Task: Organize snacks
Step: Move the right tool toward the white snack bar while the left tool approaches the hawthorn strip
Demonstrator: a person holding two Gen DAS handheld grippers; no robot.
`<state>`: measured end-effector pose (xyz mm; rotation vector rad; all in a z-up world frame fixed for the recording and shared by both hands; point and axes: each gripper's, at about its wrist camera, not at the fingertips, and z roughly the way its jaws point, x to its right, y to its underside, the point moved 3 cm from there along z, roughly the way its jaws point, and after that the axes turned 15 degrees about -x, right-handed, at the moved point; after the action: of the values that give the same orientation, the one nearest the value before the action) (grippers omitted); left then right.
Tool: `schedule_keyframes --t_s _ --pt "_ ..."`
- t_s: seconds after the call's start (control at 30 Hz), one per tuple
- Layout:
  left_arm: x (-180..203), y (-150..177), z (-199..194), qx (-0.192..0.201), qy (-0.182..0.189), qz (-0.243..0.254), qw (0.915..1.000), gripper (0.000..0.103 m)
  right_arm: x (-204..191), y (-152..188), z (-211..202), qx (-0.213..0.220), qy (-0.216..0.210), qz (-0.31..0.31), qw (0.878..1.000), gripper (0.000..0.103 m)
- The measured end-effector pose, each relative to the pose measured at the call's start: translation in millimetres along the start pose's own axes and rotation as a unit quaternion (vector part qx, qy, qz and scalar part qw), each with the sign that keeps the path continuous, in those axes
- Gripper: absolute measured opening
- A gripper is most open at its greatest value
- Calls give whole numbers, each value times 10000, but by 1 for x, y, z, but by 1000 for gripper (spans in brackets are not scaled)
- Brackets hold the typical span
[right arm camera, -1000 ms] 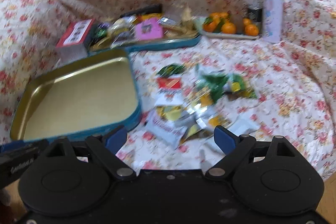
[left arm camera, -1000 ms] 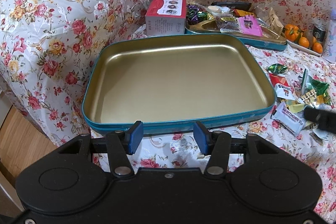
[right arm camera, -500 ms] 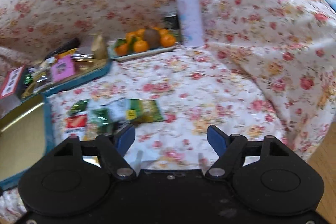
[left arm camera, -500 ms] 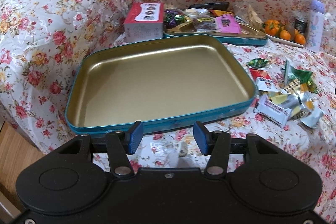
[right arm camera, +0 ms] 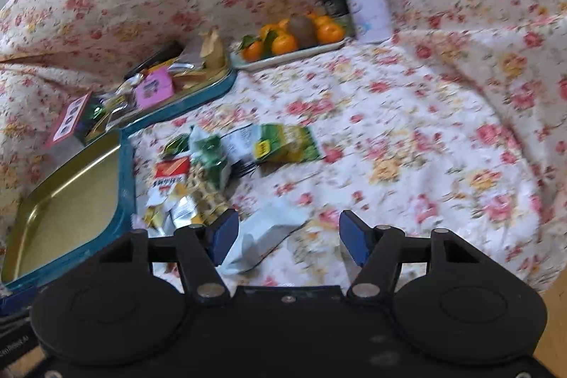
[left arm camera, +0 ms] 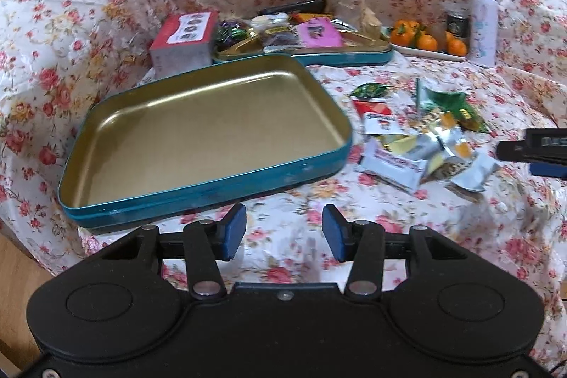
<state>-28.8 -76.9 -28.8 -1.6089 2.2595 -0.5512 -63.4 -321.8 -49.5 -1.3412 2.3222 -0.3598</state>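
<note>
Two grippers, both empty: left gripper [left arm camera: 283, 229] fingers part open, right gripper [right arm camera: 288, 238] fingers wide, a white packet [right arm camera: 264, 236] just ahead. Loose snack pile [left arm camera: 421, 144] lies on the floral cover beside the empty tin [left arm camera: 209, 130]. Farther back, a filled tin [left arm camera: 304, 41]. Step looks like first pick; next move: close on a packet and carry it to the empty tin.

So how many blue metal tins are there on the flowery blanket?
2. The empty teal tin with the gold inside lies nearest the left gripper. The second teal tin, piled with snacks, sits just behind it, beside the white plate of oranges.
</note>
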Motion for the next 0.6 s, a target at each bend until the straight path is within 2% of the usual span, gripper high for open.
schedule_keyframes --t_s 0.07,0.13,0.37,0.6 --pt "6 0 -3 13 26 -15 10000 54 -3 2 6 -73 -67 -14 10000 66" --pt "9 0 -7 -6 98 -112 9999 52 -6 3 10 -150 -147 -54 9998 59" --pt "14 3 -5 -233 308 -599 9975 51 -12 7 22 -296 -236 -131 9992 57" --pt "27 0 0 -343 262 -463 9980 51 -18 4 34 -355 -194 -216 9989 57"
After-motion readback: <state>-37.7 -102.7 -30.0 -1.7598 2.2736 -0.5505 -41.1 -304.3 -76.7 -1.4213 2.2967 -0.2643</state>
